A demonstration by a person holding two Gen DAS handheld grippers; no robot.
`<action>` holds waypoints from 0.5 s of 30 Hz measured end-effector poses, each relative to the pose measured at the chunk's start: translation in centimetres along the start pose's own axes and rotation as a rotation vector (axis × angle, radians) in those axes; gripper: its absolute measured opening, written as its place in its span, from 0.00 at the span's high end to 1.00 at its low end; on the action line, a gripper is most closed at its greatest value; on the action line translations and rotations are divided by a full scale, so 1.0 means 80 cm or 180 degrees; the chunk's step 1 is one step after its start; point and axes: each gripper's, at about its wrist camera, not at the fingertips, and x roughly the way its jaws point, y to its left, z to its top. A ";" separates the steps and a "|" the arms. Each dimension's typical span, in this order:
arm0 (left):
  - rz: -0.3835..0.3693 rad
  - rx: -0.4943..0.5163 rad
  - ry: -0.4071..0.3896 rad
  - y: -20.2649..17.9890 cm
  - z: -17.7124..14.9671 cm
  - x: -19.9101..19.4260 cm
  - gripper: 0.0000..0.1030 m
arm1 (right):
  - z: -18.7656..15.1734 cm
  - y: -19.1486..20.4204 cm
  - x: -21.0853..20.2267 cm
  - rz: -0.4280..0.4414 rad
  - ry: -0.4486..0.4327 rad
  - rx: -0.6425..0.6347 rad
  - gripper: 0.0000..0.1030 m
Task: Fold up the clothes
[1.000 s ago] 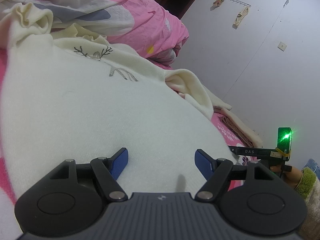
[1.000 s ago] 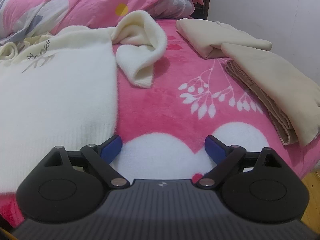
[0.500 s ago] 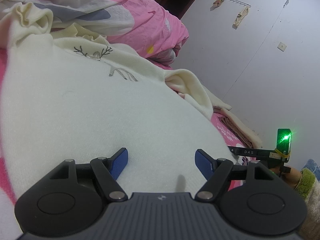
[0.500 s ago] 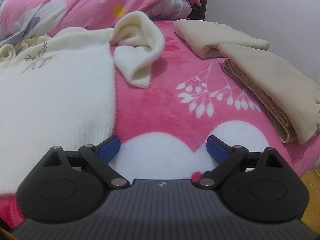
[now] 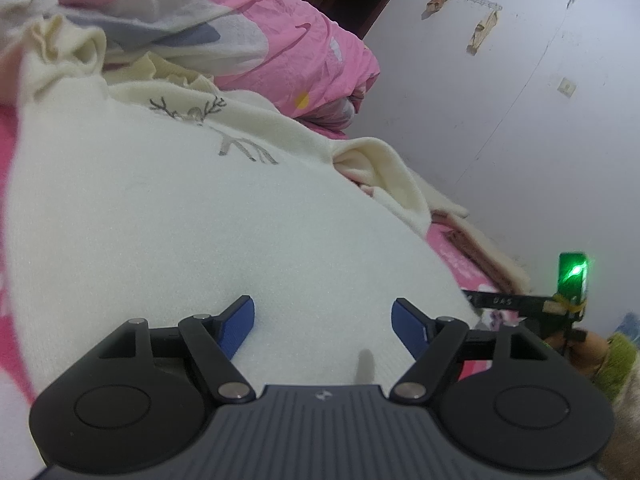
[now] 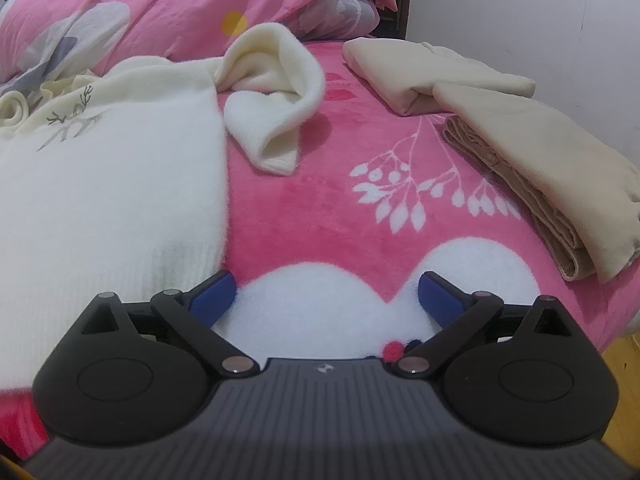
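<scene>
Soft, even indoor light — faint shadows, fisheye bending at edges, slightly grainy.

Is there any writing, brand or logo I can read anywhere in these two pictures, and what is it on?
"DAS": on the black bar under the green light, left wrist view; faint, possibly partly cut off.
Small emblem, no letters: on each gripper body.
Deer drawing, no words: on the cream sweater.

Each black hand-held gripper (image 5: 323, 318) (image 6: 326, 296) has blue pads (image 5: 240, 326), silver screws and a ribbed grey body.
</scene>
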 end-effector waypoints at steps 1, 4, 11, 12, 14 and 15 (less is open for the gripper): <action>0.0056 0.0022 -0.0009 -0.006 -0.003 -0.006 0.21 | 0.000 0.000 0.000 0.0002 0.0001 0.0006 0.02; 0.0145 0.0027 -0.0021 -0.025 -0.013 -0.027 0.13 | -0.002 0.000 0.000 0.0003 -0.0023 0.0003 0.02; 0.0206 -0.0242 0.0075 -0.048 -0.045 -0.095 0.07 | -0.010 -0.002 -0.002 0.0042 -0.0151 0.0026 0.01; 0.0240 -0.0246 0.0091 -0.051 -0.050 -0.103 0.06 | -0.012 -0.002 -0.003 0.0047 -0.0175 0.0028 0.01; 0.0350 -0.0212 0.0130 -0.061 -0.059 -0.117 0.03 | -0.014 -0.003 -0.004 0.0060 -0.0211 0.0034 0.01; 0.0421 -0.0208 0.0152 -0.066 -0.064 -0.121 0.03 | -0.015 -0.003 -0.004 0.0068 -0.0226 0.0037 0.01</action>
